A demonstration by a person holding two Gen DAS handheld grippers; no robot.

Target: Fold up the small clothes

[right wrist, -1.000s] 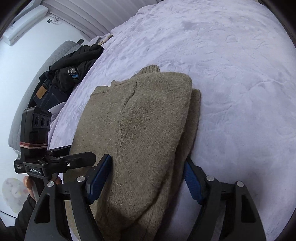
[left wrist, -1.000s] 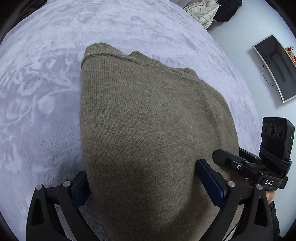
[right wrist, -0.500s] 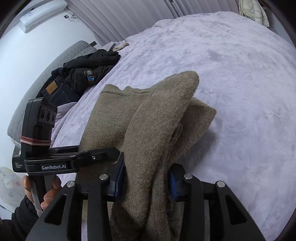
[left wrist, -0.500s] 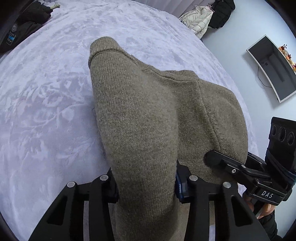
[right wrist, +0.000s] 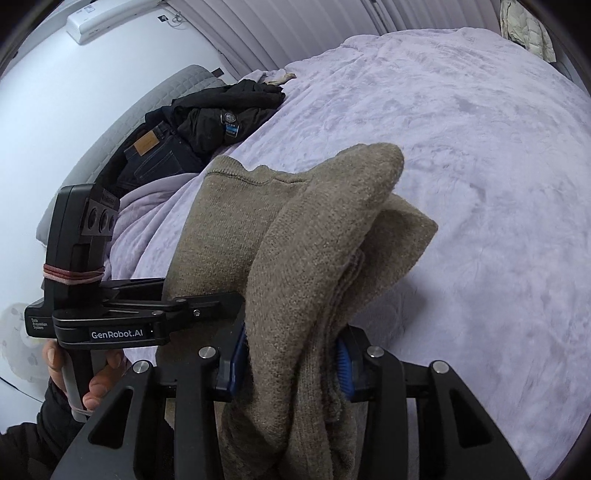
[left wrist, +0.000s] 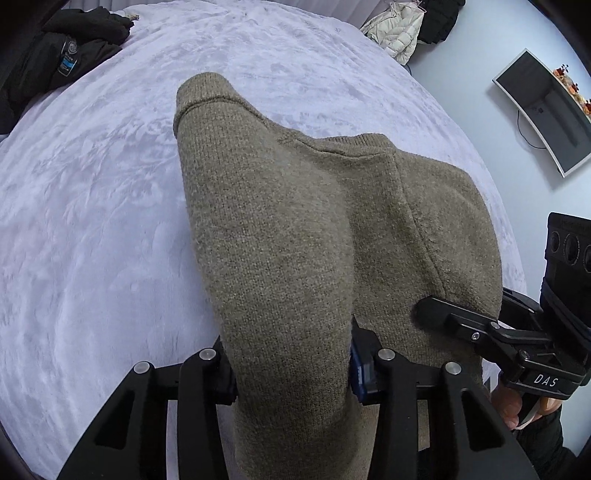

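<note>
An olive-brown knitted sweater (left wrist: 295, 229) hangs folded in a thick bundle above the lilac bed cover (left wrist: 92, 221). My left gripper (left wrist: 291, 365) is shut on its near left edge, blue pads pressed into the knit. My right gripper (right wrist: 291, 362) is shut on the near right edge of the sweater (right wrist: 306, 240), where several layers bunch between the pads. Each gripper shows in the other's view: the right one (left wrist: 436, 314) at the lower right, the left one (right wrist: 207, 310) at the left, a hand around its handle. The sweater's far end droops toward the bed.
Black clothes and dark jeans (right wrist: 207, 125) lie piled at the bed's far left by a grey headboard (right wrist: 122, 122). A pale puffer jacket (left wrist: 399, 29) hangs beyond the far edge. A monitor (left wrist: 543, 110) stands by the wall on the right.
Both grippers closed on the sweater's near edge and lifted it off the bed. The flat folded sweater now hangs bunched, and more of the room beyond the bed shows.
</note>
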